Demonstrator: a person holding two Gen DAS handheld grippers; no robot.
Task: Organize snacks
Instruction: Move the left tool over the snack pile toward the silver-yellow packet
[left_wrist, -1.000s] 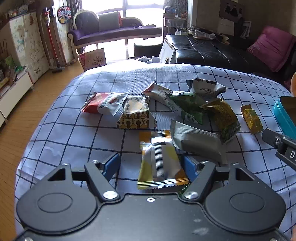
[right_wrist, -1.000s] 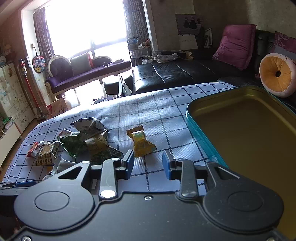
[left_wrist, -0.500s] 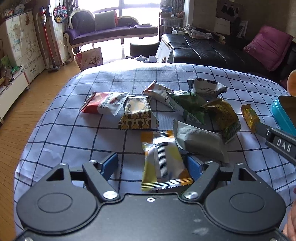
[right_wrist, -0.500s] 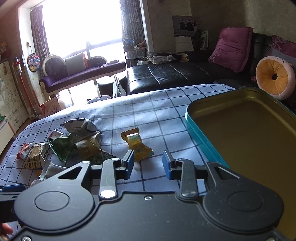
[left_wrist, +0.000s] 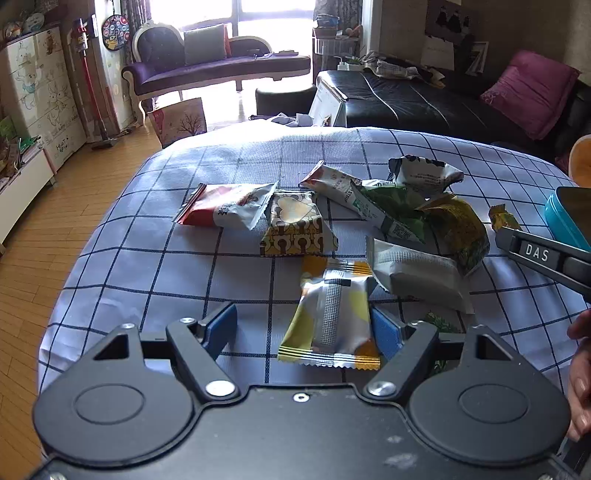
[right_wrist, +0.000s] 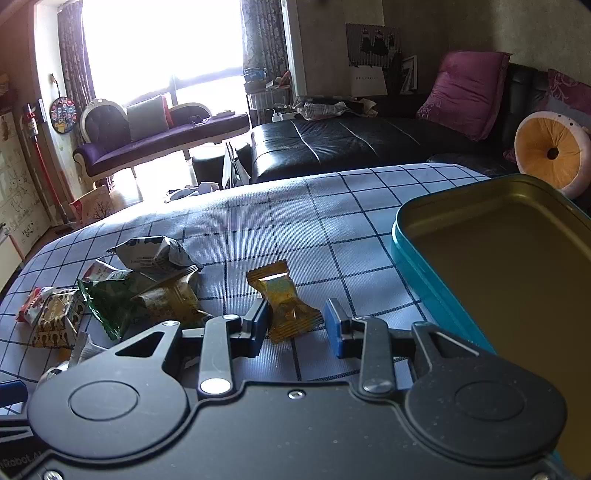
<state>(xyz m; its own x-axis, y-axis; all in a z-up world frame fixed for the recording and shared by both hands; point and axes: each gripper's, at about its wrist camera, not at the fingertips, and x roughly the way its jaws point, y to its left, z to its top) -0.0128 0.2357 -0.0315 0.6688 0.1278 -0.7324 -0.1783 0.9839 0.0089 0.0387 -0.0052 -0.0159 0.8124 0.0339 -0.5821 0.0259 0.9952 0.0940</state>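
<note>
Several snack packets (left_wrist: 399, 218) lie heaped on the checked blue cloth (left_wrist: 155, 258). My left gripper (left_wrist: 303, 328) stands open and wide. A silver and yellow packet (left_wrist: 332, 314) lies flat between its fingers, against the right pad and well apart from the left one. In the right wrist view a small yellow candy packet (right_wrist: 284, 299) lies with its near end between the pads of my right gripper (right_wrist: 295, 326), which is half open and not pressing on it. The right gripper's body (left_wrist: 535, 254) shows at the right edge of the left wrist view.
An open teal tin (right_wrist: 406, 251) with a gold inside sits to the right of the candy; its corner (left_wrist: 565, 218) also shows in the left wrist view. A hand (left_wrist: 580, 369) is at that view's right edge. A black sofa (right_wrist: 351, 144) stands beyond the cloth.
The right gripper has moved forward, so the yellow candy now lies between its fingertips. The left gripper's jaws have widened a little; its packet stays where it was.
</note>
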